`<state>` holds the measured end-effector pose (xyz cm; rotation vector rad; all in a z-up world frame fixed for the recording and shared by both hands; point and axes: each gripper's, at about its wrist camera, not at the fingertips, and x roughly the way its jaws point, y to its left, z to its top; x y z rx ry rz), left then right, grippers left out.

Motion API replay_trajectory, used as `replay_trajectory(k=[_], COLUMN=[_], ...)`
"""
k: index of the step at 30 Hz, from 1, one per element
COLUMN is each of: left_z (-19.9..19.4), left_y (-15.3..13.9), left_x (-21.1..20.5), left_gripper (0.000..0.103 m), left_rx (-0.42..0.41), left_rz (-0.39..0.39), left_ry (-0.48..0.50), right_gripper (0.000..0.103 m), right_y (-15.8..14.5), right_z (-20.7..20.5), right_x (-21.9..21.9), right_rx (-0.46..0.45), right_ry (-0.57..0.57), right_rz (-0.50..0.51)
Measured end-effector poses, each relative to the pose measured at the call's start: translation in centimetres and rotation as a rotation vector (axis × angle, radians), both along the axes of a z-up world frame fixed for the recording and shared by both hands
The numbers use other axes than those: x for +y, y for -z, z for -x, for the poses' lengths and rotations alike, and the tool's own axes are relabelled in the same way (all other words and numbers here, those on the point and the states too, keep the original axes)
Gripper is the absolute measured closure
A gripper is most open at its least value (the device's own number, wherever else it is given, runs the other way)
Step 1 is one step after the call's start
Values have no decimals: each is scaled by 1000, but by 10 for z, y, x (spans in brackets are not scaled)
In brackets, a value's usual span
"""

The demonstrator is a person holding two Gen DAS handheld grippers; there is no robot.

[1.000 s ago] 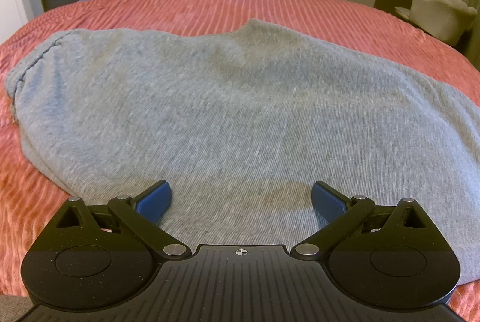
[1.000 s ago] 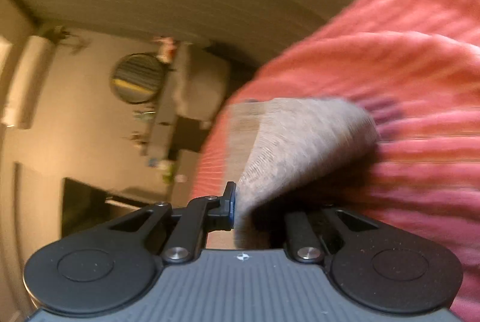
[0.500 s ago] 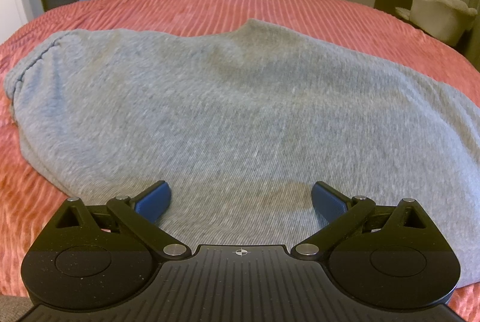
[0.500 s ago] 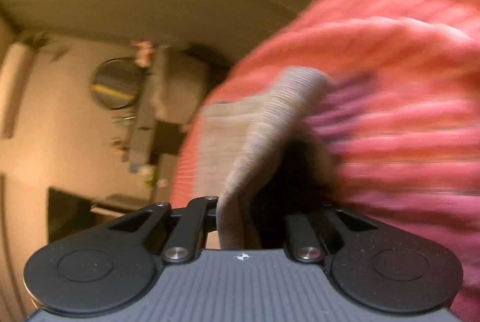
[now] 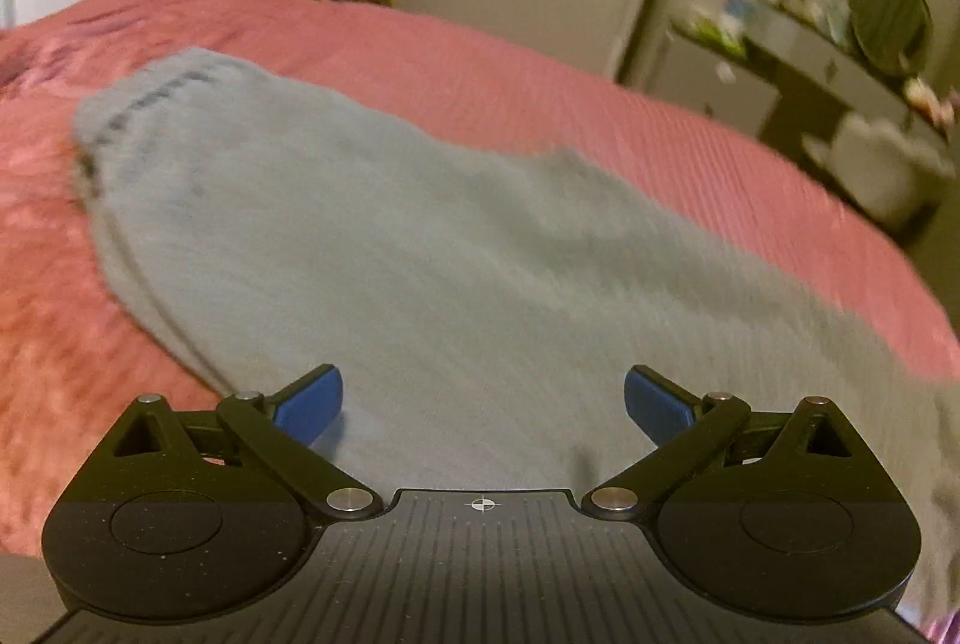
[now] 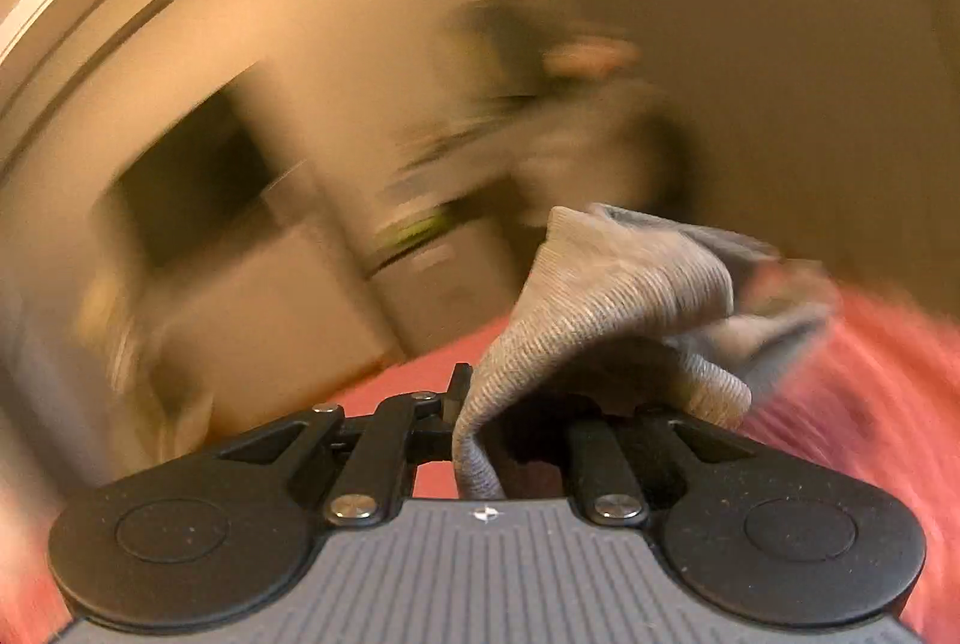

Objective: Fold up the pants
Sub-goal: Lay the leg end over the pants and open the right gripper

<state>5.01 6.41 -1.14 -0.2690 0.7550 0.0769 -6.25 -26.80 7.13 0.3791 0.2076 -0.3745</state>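
Grey pants [image 5: 456, 248] lie spread flat across the pink bedspread [image 5: 600, 86], waistband at the far left; the left gripper [image 5: 483, 404] hovers just over the near edge, jaws wide apart, gripping nothing. The right gripper [image 6: 510, 428] is clenched on a ribbed cuff of the same pants [image 6: 606, 296], the fabric bunched and raised off the bed — judged step: carrying the leg end over for a lengthwise fold. Next move calls for laying that cuff toward the waistband with edges aligned, the left gripper pinning the cloth — blur hides finer detail.
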Motion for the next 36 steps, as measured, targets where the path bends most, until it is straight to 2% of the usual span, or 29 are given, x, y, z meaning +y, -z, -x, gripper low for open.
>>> replay_trajectory(k=[2,4,6,8,9,10,11,12,15,18,19,22,23,25,26,28,30,33,36], left_z=[5,10,15,17,16,13,9,5,-3,-4,-4,-4,-5,-7,-9,-12,-17,-25,-35], left_y=[-12,-19,-20,-15,-12,-9,-7,-5,2,7,8,11,12,13,13,13,12,15,20], left_x=[13,24,33,40,44,47,48,47,45,48,50,59,60,60,57,50,38,24,12], left_gripper=[0,0,0,0,0,0,0,0,0,0,0,0,0,0,0,0,0,0,1], left_rx=[-40,-79,-115,-104,-86,-67,-52,-37,-11,11,11,19,27,41,47,49,44,66,100], left_rz=[-11,-32,-52,-26,16,50,63,70,83,99,111,149,157,169,166,155,160,177,169], left_ry=[-59,-97,-114,-121,-117,-111,-106,-102,-98,-82,-84,-97,-98,-88,-77,-21,58,148,192], right_gripper=[92,92,91,91,89,88,88,88,89,86,81,65,64,49,46,26,17,17,17], right_y=[-3,20,69,122,145,157,158,155,138,137,140,139,133,122,114,99,84,73,81], right_z=[-29,-54,-76,-93,-98,-90,-87,-89,-95,-87,-86,-75,-81,-70,-64,-54,-43,-36,-31], right_x=[69,135,196,235,248,261,269,270,258,268,273,270,263,252,244,223,199,164,135], right_rx=[85,181,309,474,536,488,481,494,503,489,494,483,469,440,421,368,312,269,216], right_ry=[-201,-366,-512,-625,-642,-599,-582,-571,-559,-560,-558,-581,-596,-629,-622,-570,-476,-367,-284], right_rz=[214,360,461,480,485,558,596,577,432,450,459,402,367,285,242,172,121,44,-35])
